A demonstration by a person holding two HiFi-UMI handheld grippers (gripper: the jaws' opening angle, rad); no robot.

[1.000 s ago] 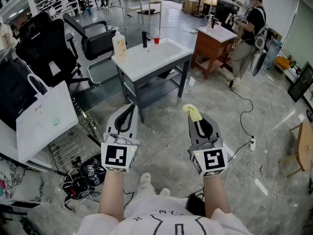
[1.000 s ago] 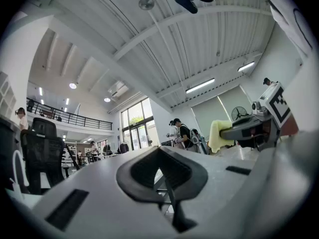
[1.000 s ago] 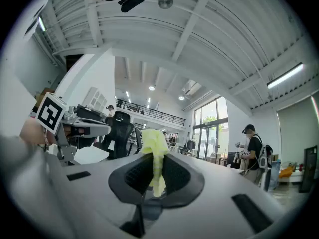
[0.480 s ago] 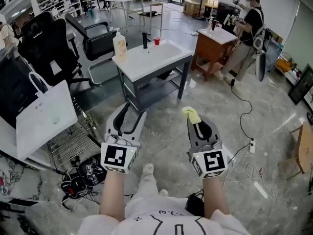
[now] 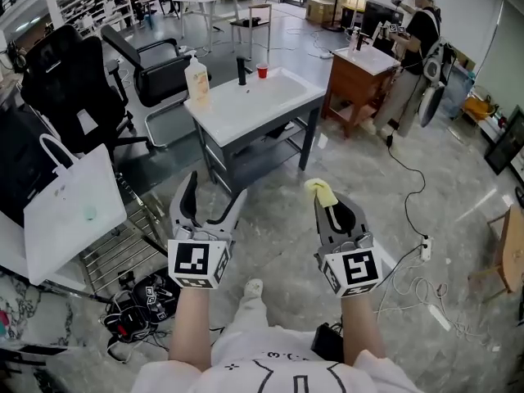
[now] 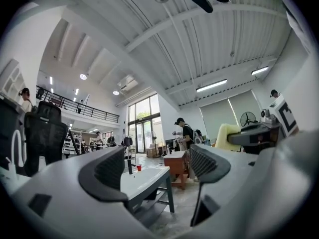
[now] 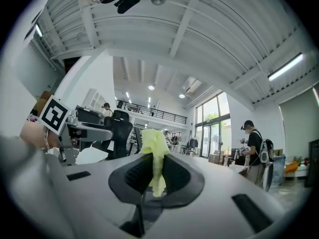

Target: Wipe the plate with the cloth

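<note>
My right gripper (image 5: pixel 329 209) is shut on a yellow cloth (image 5: pixel 319 190), which bunches up above the pinched pads; the right gripper view shows the cloth (image 7: pixel 153 146) clamped in that gripper (image 7: pixel 155 176). My left gripper (image 5: pixel 214 191) stands open; its jaws have just been opening, and nothing is between them (image 6: pixel 157 166). Both are held level above the floor, short of a white table (image 5: pixel 254 97). On the table are a pale bottle (image 5: pixel 196 79), a black upright item (image 5: pixel 241 68) and a red cup (image 5: pixel 262 70). No plate is in view.
A black office chair (image 5: pixel 65 80), a white bag (image 5: pixel 74 207) and a wire rack (image 5: pixel 123 240) are at the left. A wooden desk (image 5: pixel 360 68) with a person (image 5: pixel 413 47) beside it is at the back right. Cables (image 5: pixel 417 260) lie on the floor.
The left gripper's jaws went from shut to wide open. The right gripper kept the cloth. Both grippers sit slightly lower in the head view.
</note>
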